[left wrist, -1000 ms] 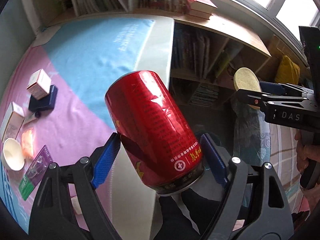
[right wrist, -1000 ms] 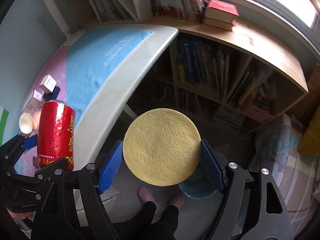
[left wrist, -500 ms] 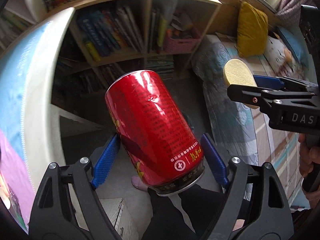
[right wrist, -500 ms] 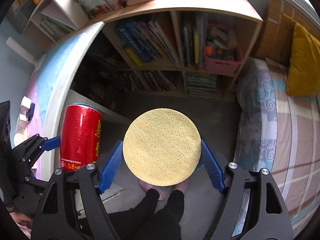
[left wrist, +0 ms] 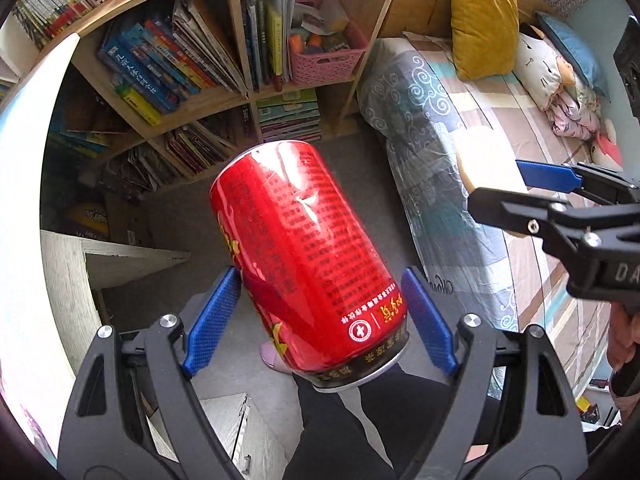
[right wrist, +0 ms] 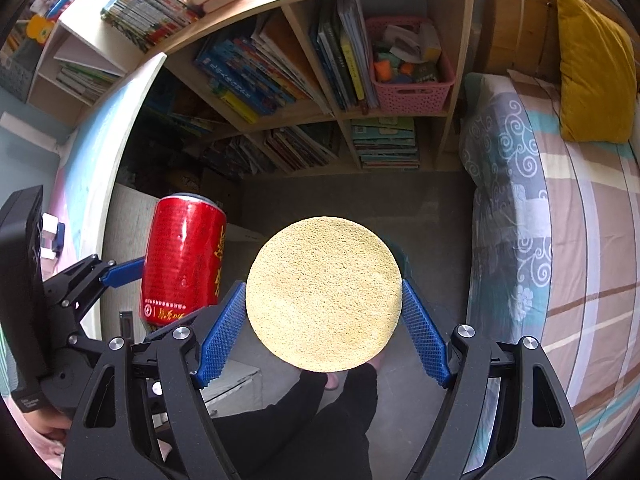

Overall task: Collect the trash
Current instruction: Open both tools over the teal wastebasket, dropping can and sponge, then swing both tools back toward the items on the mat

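My left gripper (left wrist: 320,320) is shut on a red drink can (left wrist: 304,264), held tilted above the floor. The can also shows in the right wrist view (right wrist: 184,264), left of my right gripper. My right gripper (right wrist: 324,320) is shut on a round yellow sponge disc (right wrist: 324,292), held face-on to the camera. In the left wrist view the right gripper (left wrist: 504,190) sits to the right with the disc (left wrist: 480,160) edge-on and washed out by light.
A wooden bookshelf (right wrist: 280,92) full of books and a pink basket (right wrist: 412,80) stands ahead. A bed (right wrist: 560,220) with a yellow pillow (right wrist: 596,68) is on the right. The table edge (right wrist: 112,152) curves on the left. Grey floor (right wrist: 360,200) and the person's legs (right wrist: 320,420) are below.
Both grippers have swung right, away from the table, toward the floor between bookshelf and bed. The can and the disc stay held.
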Demonstrator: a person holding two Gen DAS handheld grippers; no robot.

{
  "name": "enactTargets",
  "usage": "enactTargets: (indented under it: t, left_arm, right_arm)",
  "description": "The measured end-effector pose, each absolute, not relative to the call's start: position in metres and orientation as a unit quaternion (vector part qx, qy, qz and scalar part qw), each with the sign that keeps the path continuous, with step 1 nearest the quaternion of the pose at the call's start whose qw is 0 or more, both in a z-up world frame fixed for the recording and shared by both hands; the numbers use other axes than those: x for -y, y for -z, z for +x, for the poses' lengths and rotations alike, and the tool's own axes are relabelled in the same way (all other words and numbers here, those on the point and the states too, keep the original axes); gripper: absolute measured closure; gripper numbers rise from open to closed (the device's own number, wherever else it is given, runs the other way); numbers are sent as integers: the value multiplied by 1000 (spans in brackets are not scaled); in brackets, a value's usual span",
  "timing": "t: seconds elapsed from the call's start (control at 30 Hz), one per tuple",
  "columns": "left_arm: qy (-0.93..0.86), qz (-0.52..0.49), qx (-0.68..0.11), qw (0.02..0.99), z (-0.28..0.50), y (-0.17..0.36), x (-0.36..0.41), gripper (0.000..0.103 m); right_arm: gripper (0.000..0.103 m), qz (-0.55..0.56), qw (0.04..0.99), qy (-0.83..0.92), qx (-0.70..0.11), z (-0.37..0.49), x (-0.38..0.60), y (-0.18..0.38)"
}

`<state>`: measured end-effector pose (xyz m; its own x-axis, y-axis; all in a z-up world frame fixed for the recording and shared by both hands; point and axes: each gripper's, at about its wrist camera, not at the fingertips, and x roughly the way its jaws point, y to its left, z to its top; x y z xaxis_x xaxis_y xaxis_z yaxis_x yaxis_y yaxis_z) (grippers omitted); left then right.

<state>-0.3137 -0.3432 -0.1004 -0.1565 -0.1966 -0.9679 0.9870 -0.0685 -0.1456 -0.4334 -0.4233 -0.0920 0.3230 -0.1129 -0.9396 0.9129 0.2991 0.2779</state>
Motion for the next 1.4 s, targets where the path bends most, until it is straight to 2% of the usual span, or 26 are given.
enactTargets:
  t: [0.4,0.57,0.6,0.63,0.7,0.73,0.9,1.2,1.4]
  left_arm:
    - [593,432,-471,489,-321,111,351,23]
    - [601,425,-497,459,-325,125,358,22]
    - [602,428,-503,449,-326,130,360,22]
    - [601,433,-505,443,-327,134,361,22]
    - [598,443,-505,438,-328,141,364,9]
    - [598,444,-504,438,-328,142,365,7]
    - [594,441,-511,437,-323,144,364,7]
    - [593,416,-512,463,-297,117,344,7]
    - [569,384,-520,508,-250,88,310,7]
  right_arm:
    - [27,470,675,360,-440,-446,429,100]
    - [26,493,670,340,-439,-452,435,110]
    - [22,503,666,338,-435,-455,437,113]
    - [12,512,663,334,-432,-457,439,115]
    - [11,524,663,330,-421,-464,442,116]
    - [11,531,662,324,-418,-467,443,117]
    - [11,532,665,315,-418,-473,448,114]
    - [11,496,702,264,-438,-463,449,100]
    - [11,439,751,179,-460,-419,442,80]
